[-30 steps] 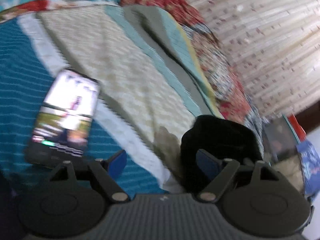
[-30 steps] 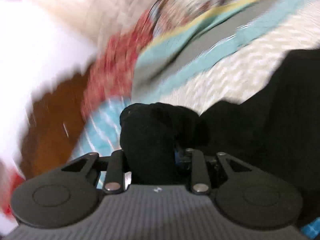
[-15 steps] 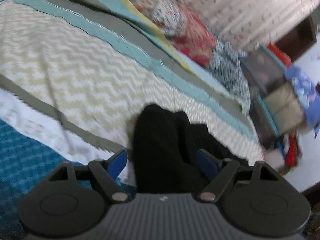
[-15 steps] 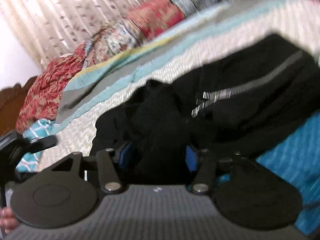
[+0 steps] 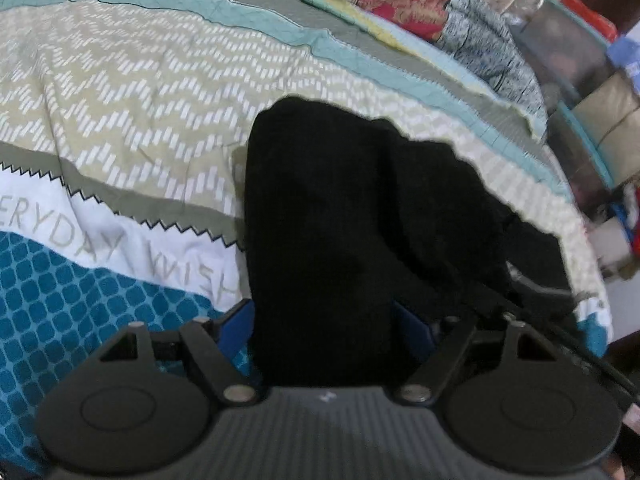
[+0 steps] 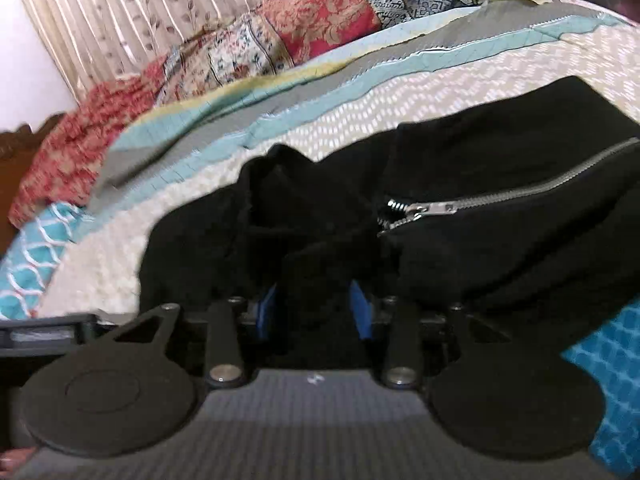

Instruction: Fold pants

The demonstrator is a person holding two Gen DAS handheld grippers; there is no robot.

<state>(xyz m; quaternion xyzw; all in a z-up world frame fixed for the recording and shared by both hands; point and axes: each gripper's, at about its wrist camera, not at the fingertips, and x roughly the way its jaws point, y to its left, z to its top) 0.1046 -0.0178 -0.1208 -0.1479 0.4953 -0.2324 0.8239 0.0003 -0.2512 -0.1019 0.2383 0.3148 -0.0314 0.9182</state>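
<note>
- On the bed, over a patterned bedspread [image 5: 132,92], we see the black pants [image 5: 360,216] lying in a bunched heap, with thick folds rising toward both cameras.
- From the left wrist view, our left gripper [image 5: 324,320] has its blue-padded fingers [image 5: 236,320] set fairly wide, one on each side of a thick black fold of the pants that fills the gap between them; the cloth touches both pads.
- From the right wrist view, our right gripper [image 6: 316,304] has its fingers [image 6: 360,308] drawn in narrower, and a wad of the same black cloth sits pinched between the blue pads.
- A silver zipper [image 6: 500,196] runs across the upper fold of the pants [image 6: 500,152] to the right of the right gripper, its pull pointing left.
- The bedspread shows a cream zigzag band, a white band with grey lettering [image 5: 160,256], and a blue lattice print next to the left gripper.
- Red and blue floral pillows [image 6: 312,24] lie along the far edge of the bed, in front of a pale leaf-print curtain [image 6: 140,0].
- Beyond the bed's right edge in the left wrist view we see stacked storage boxes [image 5: 580,52], blurred.
</note>
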